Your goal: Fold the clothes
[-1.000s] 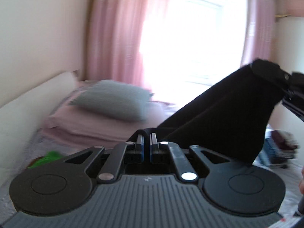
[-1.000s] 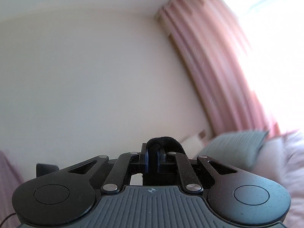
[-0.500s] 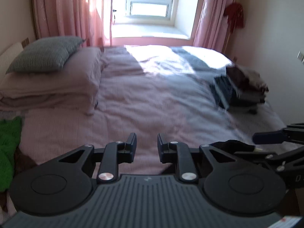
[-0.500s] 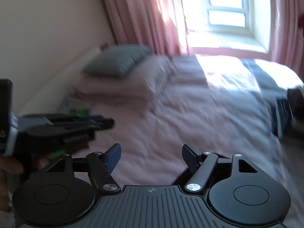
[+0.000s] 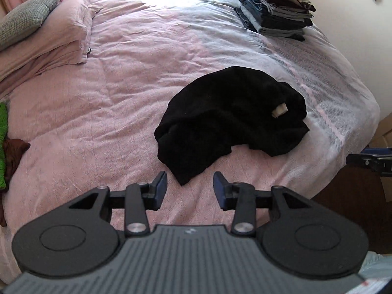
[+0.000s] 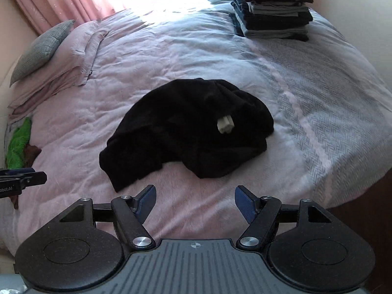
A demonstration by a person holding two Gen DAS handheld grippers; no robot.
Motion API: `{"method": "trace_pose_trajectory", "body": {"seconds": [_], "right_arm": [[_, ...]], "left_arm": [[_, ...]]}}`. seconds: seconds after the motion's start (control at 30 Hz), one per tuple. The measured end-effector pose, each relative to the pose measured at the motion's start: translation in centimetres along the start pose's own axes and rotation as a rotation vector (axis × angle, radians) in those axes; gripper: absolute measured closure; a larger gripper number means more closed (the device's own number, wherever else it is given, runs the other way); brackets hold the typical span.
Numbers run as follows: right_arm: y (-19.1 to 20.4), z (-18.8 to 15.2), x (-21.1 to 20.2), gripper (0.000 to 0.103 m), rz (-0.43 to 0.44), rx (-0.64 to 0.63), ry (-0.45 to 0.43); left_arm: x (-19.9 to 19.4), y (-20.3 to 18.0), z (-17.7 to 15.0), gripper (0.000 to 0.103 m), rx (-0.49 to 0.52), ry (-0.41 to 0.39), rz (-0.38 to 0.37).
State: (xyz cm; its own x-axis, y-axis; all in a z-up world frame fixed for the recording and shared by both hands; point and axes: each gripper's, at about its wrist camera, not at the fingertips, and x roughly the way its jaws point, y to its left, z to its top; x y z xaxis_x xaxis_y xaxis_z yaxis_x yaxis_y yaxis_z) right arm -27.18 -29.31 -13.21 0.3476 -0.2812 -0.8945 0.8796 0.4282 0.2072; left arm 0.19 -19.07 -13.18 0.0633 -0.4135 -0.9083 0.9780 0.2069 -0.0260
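A black garment [image 5: 230, 117] [image 6: 186, 127] lies crumpled in a heap on the pink bedspread [image 5: 98, 103] [image 6: 171, 49], a small white label [image 5: 279, 110] [image 6: 225, 123] showing on top. My left gripper [image 5: 190, 188] is open just short of the heap's near corner, holding nothing. My right gripper [image 6: 195, 199] is open too, wider, hovering in front of the heap's near edge. Each gripper shows at the edge of the other's view: the right one [image 5: 370, 163] and the left one [image 6: 22, 177].
A stack of folded clothes [image 5: 276, 9] [image 6: 272, 12] sits at the far right of the bed. Pink pillows [image 5: 49, 44] with a grey cushion [image 5: 24, 17] lie at the far left. Green [image 6: 18, 144] and brown [image 5: 13, 154] garments lie at the left edge. The bed's right edge [image 5: 367, 132] drops off.
One second ago both grippers were shut on the black garment, held up in the air. They let go; the garment now lies on the bed and both grippers point down at it.
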Motion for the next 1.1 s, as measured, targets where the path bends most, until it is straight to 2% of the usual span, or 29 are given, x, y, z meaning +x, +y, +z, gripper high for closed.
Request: {"method": "trace_pose_trajectory", "body": {"seconds": [0.1,0.37,0.53,0.87,1.1], "right_arm": [[0.9,-2.2,-0.7,0.035,-0.012,0.006,-0.011],[2.8,-7.8,-1.7,0.035,-0.024,0.017,-0.012],[3.4,-9.8,-2.0,0.035,-0.028,0.01,-0.005],[2.9,-9.3,-1.5,0.035,-0.017,0.0,-0.013],[-0.7,-5.8,0.1,0.035,-0.012,-0.004,-0.028]], "left_arm": [[-1.1,-0.6,-1.6,0.06,0.041,-0.016,0.004],[-3.5,-0.9,-6.2,0.06,0.073,-0.017,-0.006],[-4.6,-1.1,-7.9,0.058,0.084,-0.029,-0.009],[-4.6,-1.6,-7.9,0.057,0.073,-0.03,0.005],[-1.9,-2.4,-5.5,0.056,0.025,-0.032,0.021]]}}
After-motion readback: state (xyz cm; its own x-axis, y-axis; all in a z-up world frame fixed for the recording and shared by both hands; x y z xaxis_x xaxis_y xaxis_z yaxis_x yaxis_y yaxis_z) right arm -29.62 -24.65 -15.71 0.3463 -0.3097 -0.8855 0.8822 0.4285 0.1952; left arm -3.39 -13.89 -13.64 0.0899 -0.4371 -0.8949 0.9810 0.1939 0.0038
